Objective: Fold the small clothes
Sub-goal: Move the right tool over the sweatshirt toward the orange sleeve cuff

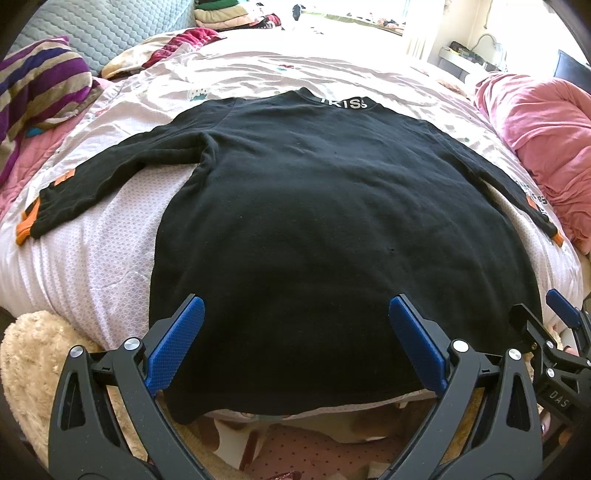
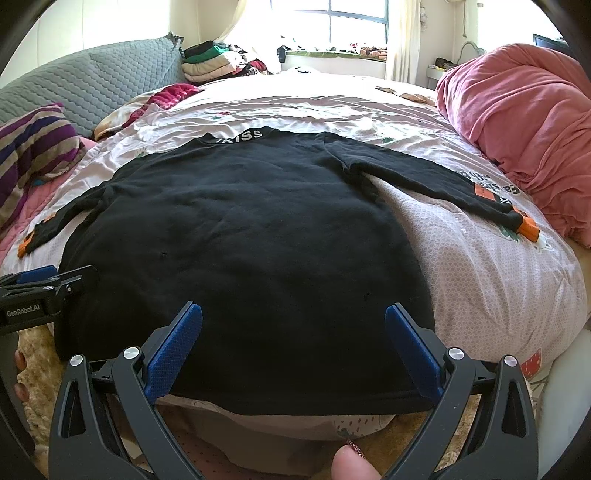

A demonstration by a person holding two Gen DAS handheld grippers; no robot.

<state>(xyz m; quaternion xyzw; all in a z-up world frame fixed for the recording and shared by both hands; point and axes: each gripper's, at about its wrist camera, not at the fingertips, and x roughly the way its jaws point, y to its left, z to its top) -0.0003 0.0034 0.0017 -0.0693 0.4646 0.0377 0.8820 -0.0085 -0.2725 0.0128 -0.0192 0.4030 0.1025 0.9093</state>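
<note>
Pale patterned bedsheet [image 2: 480, 266], pink duvet [image 2: 517, 122] — bunched, striped pillow [image 1: 40, 85], grey quilted headboard [image 2: 92, 81], window [image 2: 354, 18].

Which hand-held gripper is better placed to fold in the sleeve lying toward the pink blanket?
Right. The right hand-held gripper is open above the black sweater's hem, nearer that sleeve; the left hand-held gripper is open near the opposite hem corner.

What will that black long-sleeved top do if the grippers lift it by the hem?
The black top lies flat with soft wrinkles, so it will probably sag and fold. Its sleeves are spread wide and would likely dangle and trail. Being knit fabric, it seems unlikely to slip from the textured fingers.
</note>
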